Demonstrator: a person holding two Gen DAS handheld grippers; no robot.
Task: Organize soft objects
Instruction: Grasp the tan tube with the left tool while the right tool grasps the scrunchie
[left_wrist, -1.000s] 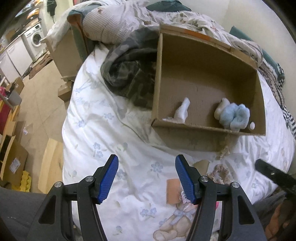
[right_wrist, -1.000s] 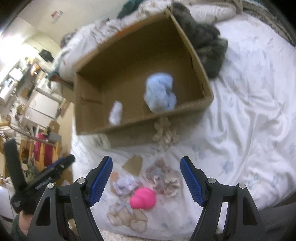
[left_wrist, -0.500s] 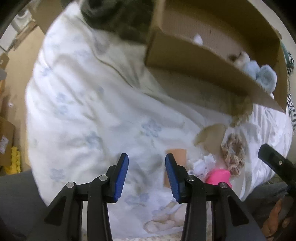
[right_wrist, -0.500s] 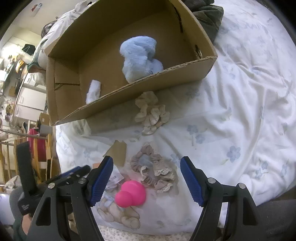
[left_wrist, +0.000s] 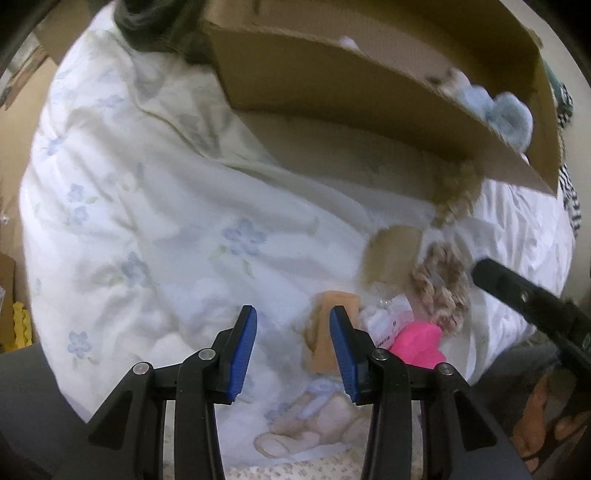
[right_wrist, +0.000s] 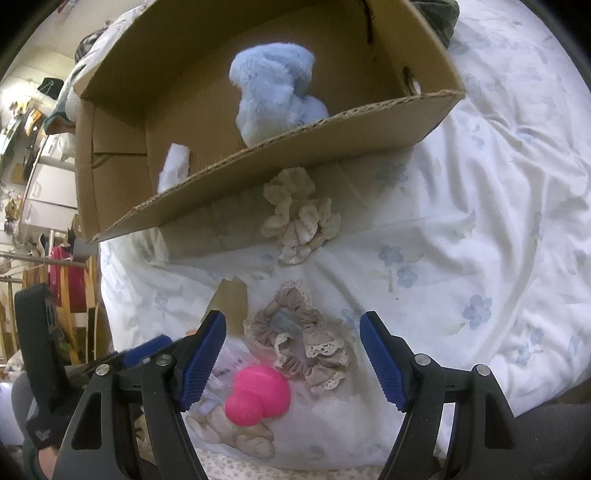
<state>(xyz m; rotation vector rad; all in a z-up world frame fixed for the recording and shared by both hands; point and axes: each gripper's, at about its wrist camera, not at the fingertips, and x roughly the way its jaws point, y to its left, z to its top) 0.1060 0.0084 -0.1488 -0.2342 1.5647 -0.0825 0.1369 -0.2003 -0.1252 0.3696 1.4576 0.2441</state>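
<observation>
Soft objects: pink toy (right_wrist: 258, 397), lace scrunchie (right_wrist: 299, 343) and beige scrunchie (right_wrist: 299, 212) lie on the bed sheet (right_wrist: 461, 221) in front of your cardboard box (right_wrist: 295, 147); blue plush (right_wrist: 277, 92) and a white piece (right_wrist: 173, 168) are already inside the box. Your left hand-held gripper (left_wrist: 291, 347) has just been closing, nothing between its pads, orange item (left_wrist: 332, 332) just beyond them. Your right hand-held gripper (right_wrist: 291, 358) stands wide, released, above the lace scrunchie and pink toy.

White floral bedcover (right_wrist: 480, 221), cluttered bright room at left, pale cabinets (right_wrist: 48, 184)
</observation>
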